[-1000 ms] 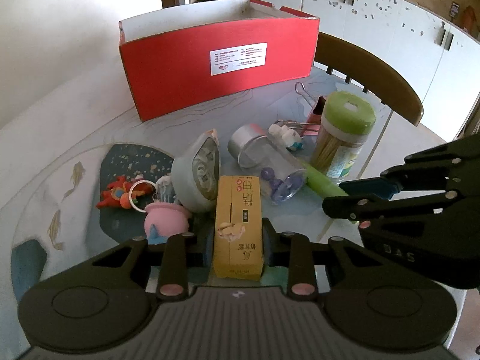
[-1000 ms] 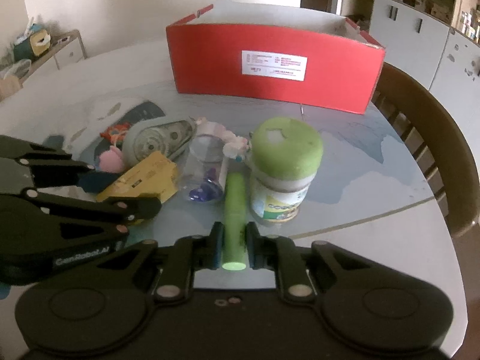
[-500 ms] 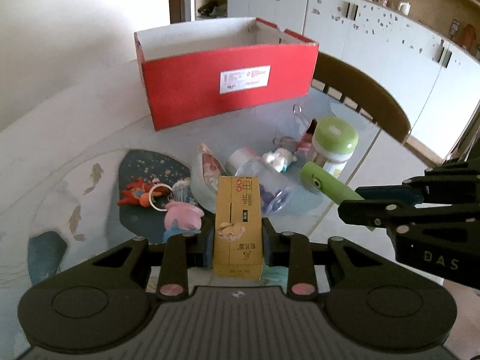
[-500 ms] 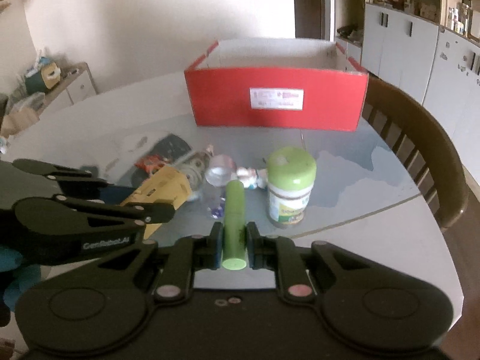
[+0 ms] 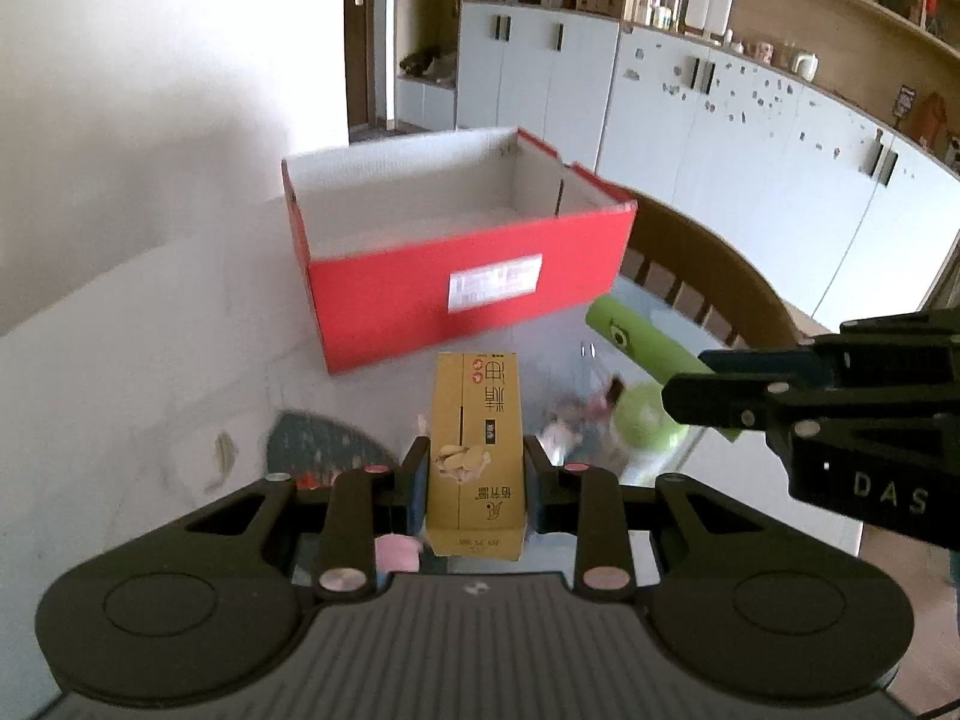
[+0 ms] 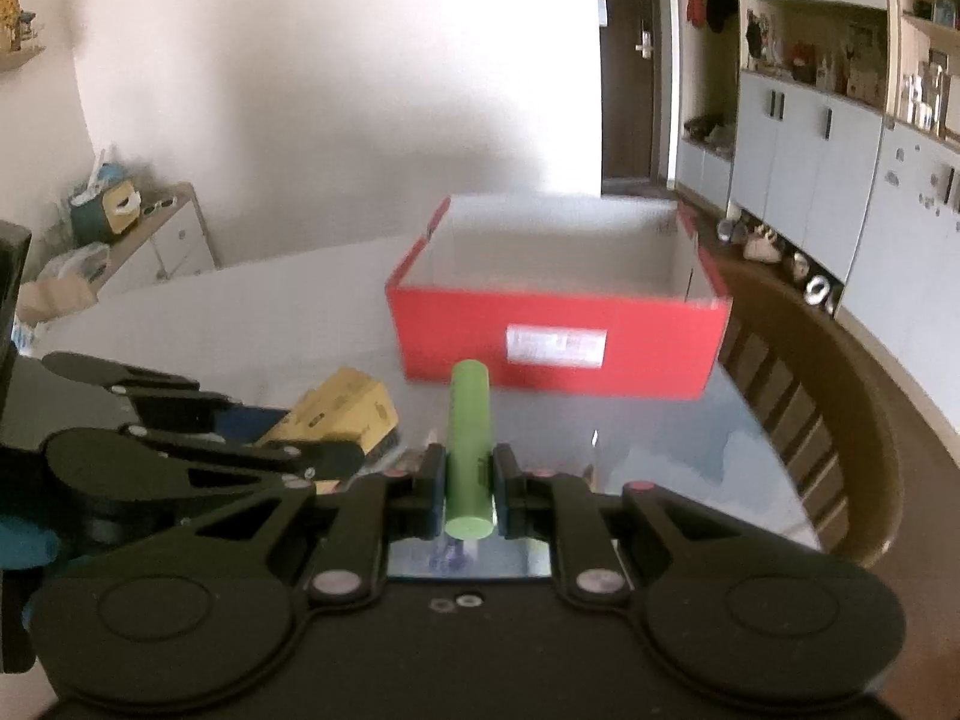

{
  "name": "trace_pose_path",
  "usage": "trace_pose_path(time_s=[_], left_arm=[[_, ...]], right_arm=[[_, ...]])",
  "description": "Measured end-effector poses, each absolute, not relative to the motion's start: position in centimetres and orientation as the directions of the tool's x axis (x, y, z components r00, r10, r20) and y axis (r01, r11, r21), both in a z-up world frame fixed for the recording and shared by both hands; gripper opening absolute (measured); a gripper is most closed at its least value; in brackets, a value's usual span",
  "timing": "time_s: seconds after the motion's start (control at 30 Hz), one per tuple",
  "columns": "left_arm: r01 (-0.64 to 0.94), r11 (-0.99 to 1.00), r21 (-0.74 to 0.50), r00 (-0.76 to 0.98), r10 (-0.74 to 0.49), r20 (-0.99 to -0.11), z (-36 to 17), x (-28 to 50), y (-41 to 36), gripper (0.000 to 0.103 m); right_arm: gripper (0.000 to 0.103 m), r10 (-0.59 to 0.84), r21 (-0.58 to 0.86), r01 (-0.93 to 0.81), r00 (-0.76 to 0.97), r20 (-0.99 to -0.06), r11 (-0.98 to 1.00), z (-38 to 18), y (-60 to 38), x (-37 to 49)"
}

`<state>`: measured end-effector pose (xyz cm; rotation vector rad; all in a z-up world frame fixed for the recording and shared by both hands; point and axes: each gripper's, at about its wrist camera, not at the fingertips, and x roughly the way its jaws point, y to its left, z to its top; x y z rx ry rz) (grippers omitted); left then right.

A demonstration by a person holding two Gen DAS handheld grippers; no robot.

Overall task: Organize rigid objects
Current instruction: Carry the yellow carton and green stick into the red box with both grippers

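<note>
spreading under everything is the pale round table (image 5: 150,360), its glass top showing blue patches, with a wooden chair (image 6: 840,420) tucked against its far right edge. next in size is the red cardboard box (image 5: 462,300), open at the top, white inside, a white label on its near wall; it stands toward the far side of the table, and no item shows inside it from here. nearer, the left gripper (image 5: 476,474) hangs above the table with its pads clamped on the sides of a yellow carton (image 5: 477,450), which points lengthwise toward the box and is clear of the surface. just beside it, the right gripper (image 6: 469,492) is closed on a green tube (image 6: 469,438), also lifted and aimed at the box's label. below and between the two tools a blurred heap stays on the table: a green-lidded jar (image 5: 645,429) partly hidden behind the right gripper, and a pink thing (image 5: 396,552) peeking under the left gripper's fingers (image 5: 414,480), too smeared to name.
</note>
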<state>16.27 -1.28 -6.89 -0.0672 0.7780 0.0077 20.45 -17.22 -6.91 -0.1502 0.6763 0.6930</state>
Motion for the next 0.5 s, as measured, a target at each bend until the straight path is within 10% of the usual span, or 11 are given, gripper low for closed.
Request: trace_pose_path(time_s=[0.5], left_arm=[[-0.037, 0.999, -0.034, 0.756, 0.006, -0.654, -1.4, 25.5, 0.2, 0.029]], right_arm=[[0.015, 0.545, 0.034, -0.645, 0.615, -0.57, 0.763, -2.7, -16.0, 29.3]])
